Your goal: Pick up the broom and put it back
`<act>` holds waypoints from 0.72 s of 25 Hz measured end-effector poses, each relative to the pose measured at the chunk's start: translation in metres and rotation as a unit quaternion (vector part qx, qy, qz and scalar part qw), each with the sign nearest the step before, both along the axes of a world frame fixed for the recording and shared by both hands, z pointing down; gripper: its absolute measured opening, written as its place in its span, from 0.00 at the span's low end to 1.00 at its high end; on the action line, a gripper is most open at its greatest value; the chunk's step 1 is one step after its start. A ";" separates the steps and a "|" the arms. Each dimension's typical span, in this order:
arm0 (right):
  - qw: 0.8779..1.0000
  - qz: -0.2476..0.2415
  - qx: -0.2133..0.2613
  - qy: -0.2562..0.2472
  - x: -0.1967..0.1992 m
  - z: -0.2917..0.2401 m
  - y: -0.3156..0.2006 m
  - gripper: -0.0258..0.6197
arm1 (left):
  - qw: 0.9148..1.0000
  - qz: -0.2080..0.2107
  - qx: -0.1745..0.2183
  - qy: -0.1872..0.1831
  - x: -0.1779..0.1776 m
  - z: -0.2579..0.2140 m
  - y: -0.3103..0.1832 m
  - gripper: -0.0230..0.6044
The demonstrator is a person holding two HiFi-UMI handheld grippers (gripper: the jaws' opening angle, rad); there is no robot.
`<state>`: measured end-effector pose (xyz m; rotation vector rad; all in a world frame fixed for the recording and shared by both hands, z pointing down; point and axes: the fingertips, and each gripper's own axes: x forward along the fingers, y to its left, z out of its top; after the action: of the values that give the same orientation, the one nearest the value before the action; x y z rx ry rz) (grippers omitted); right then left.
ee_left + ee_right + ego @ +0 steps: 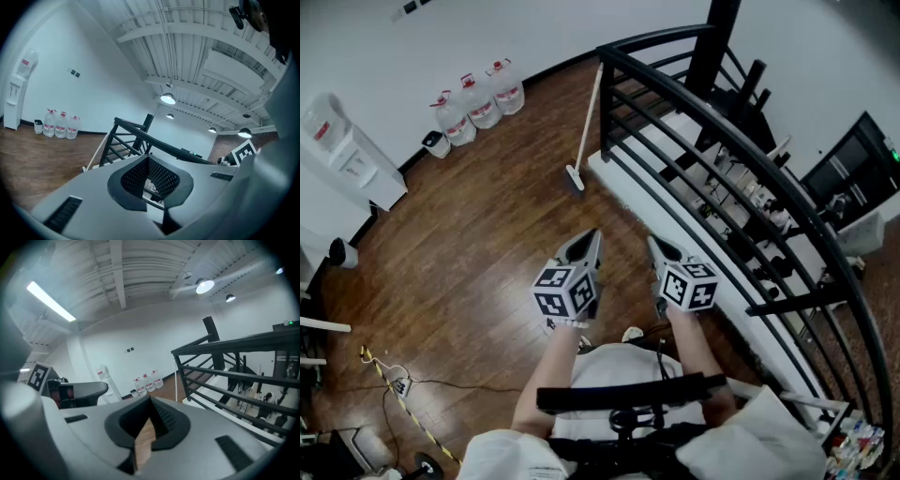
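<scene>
The broom [585, 127] leans with its pale handle against the end of the black railing [722, 159], its head [574, 178] on the wooden floor well ahead of me. The left gripper view shows the broom's handle [100, 153] slanting up to the railing; the right gripper view shows the handle [176, 385] as a thin white line. My left gripper [594, 234] and right gripper [652, 241] are held side by side in front of my body, both pointing toward the broom and far short of it. Both are shut with nothing between the jaws.
Three large water bottles [478, 101] and a small bin [437, 143] stand along the white back wall. A water dispenser [347, 155] is at the left. A yellow-black cable [403, 403] lies on the floor at lower left. Bare wooden floor separates me from the broom.
</scene>
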<state>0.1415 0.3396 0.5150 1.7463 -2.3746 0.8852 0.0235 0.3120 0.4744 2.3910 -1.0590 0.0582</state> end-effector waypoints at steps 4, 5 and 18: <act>1.000 -0.001 -0.001 -0.004 0.014 0.000 -0.003 0.05 | 1.000 -0.004 -0.004 -0.005 0.012 0.000 -0.002 0.03; 1.000 -0.002 -0.002 -0.005 0.017 0.000 -0.003 0.05 | 1.000 -0.004 -0.006 -0.005 0.015 0.001 -0.002 0.03; 0.999 -0.004 -0.004 -0.031 0.077 0.021 -0.005 0.05 | 0.999 -0.034 0.004 -0.040 0.050 0.006 -0.006 0.03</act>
<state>0.2190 0.3346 0.5364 1.7299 -2.4102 0.9615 0.0736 0.3059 0.4805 2.3758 -1.1786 0.1258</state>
